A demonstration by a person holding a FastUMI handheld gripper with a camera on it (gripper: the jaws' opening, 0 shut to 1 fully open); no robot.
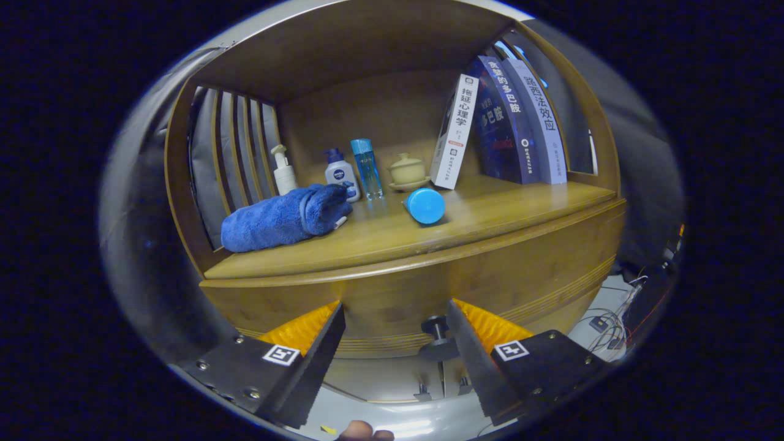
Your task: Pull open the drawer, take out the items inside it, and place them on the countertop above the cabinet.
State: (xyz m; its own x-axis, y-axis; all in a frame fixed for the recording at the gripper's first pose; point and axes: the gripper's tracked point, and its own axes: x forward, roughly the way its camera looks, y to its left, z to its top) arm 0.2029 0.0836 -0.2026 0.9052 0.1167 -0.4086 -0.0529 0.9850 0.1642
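The wooden cabinet's drawer front looks closed, so whatever is inside is hidden. Its dark round knob sits between my fingers, close to the right one. My gripper is open just in front of the drawer, with nothing between the fingers. Above it is the countertop. On the countertop lie a rolled blue towel and a blue cylinder on its side.
At the back of the countertop stand a white pump bottle, a white bottle with a blue cap, a clear blue bottle, a lidded cup and leaning books. Cables lie on the floor at the right. Two small knobs show below the drawer.
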